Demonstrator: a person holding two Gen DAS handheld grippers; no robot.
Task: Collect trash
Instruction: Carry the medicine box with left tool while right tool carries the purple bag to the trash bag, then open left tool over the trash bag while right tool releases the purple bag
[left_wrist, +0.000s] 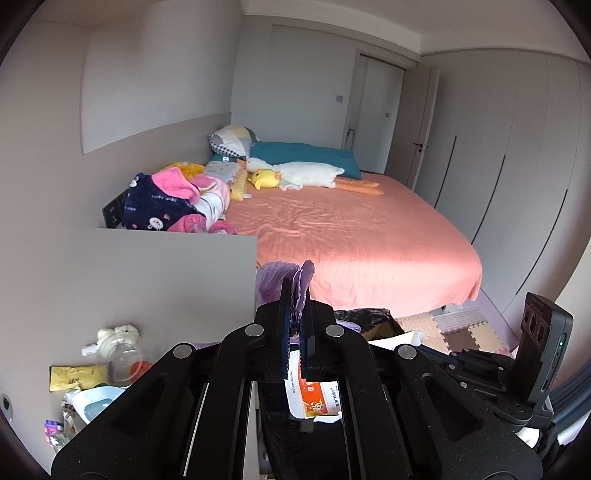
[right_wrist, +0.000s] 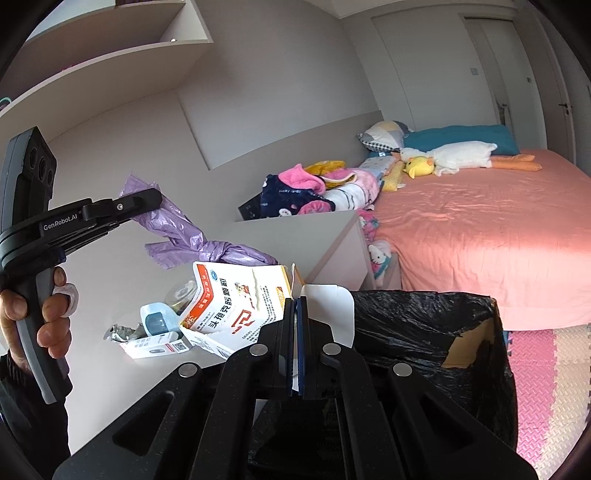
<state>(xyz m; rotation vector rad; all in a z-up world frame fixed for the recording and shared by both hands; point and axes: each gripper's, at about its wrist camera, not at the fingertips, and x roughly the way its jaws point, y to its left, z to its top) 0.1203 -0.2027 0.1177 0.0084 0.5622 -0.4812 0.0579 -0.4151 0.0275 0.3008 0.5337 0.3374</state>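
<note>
In the left wrist view my left gripper (left_wrist: 294, 295) is shut on a crumpled purple plastic bag (left_wrist: 267, 280). The right wrist view shows the same gripper (right_wrist: 157, 197) at the left, a hand around its handle, with the knotted purple bag (right_wrist: 181, 229) hanging from its fingers. My right gripper (right_wrist: 294, 306) is shut on the white flap of a torn white-and-orange medicine box (right_wrist: 236, 295). That box hangs beside the rim of a cardboard bin with a black liner (right_wrist: 424, 321). From the left wrist view the box (left_wrist: 317, 400) shows below the fingers.
More litter lies on the grey desk: a small white carton (right_wrist: 155, 345), a foil wrapper (right_wrist: 118, 332), a yellow packet (left_wrist: 74, 376) and a clear bottle (left_wrist: 123, 360). A bed with a pink sheet (left_wrist: 351, 236) fills the room behind. Foam mats (right_wrist: 546, 369) cover the floor.
</note>
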